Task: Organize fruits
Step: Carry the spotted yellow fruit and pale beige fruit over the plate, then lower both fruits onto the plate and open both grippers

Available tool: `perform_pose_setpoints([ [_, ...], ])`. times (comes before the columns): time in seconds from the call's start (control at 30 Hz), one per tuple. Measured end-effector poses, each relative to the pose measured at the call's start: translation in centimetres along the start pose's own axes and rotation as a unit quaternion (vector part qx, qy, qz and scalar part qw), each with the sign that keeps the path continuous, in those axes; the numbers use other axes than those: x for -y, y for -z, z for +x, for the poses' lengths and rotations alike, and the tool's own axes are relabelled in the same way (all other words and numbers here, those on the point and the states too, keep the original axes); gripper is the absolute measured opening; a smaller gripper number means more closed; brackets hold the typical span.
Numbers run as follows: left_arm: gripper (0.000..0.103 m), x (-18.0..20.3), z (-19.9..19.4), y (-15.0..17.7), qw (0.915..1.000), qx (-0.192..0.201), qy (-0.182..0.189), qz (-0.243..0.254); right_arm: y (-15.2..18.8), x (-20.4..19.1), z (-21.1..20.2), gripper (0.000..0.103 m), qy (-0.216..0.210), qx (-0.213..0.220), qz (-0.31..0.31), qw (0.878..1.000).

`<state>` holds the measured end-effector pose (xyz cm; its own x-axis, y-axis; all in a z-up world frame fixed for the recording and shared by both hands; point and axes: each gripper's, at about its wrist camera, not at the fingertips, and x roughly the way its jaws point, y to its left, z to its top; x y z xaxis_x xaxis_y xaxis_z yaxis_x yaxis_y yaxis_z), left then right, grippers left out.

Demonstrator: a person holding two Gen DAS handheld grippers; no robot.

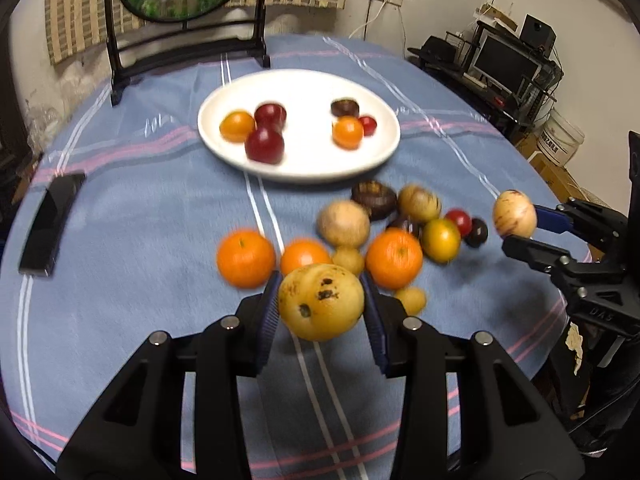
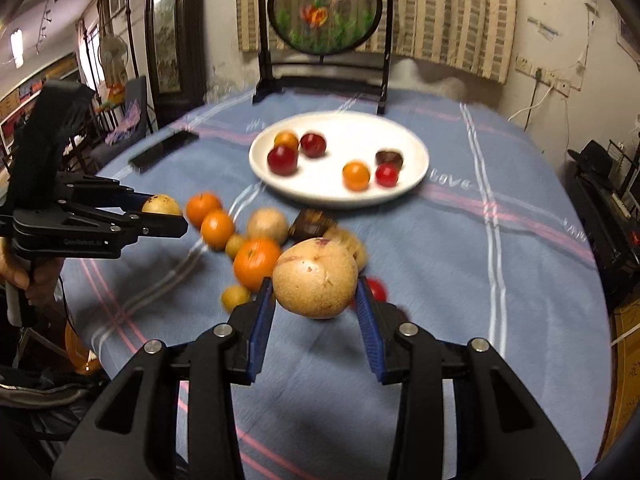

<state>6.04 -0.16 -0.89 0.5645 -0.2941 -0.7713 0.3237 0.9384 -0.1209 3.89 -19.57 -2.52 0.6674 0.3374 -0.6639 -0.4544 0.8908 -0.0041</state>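
surface point(image 1: 120, 280): blue striped cloth | white plate point(image 1: 304, 164) with fruit | loose fruit pile point(image 1: 360, 236) | black phone point(image 1: 50, 224) | framed screen stand point(image 1: 184, 44)

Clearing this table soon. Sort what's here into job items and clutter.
Job:
- yellow spotted fruit in left gripper
- pale tan fruit in right gripper
- white plate with small fruits
- loose oranges on cloth

Lying about:
- black phone
- round painted screen

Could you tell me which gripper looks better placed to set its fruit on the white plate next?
Probably the left. Both are shut on fruit: the left gripper holds a spotted yellow fruit, the right gripper a tan fruit. The left faces the plate squarely; the right sits farther off.
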Motion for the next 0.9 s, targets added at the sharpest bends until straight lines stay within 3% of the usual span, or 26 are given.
perform_pose_setpoints([
  [0.3,0.04,-0.4,1.2,-6.8,0.9994,0.024,-0.019,0.015,-5.0,1.8,1.8,0.041,0.003,0.015,-0.017,1.0],
  [0.6,0.04,-2.7,7.4,-13.1,0.9996,-0.006,-0.025,-0.015,-10.3,3.9,8.2,0.041,-0.002,-0.006,-0.008,1.0],
  [0.9,0.04,-5.2,13.7,-16.1,0.9973,-0.034,-0.045,-0.048,-12.3,5.5,14.9,0.041,0.007,-0.046,-0.001,0.999],
])
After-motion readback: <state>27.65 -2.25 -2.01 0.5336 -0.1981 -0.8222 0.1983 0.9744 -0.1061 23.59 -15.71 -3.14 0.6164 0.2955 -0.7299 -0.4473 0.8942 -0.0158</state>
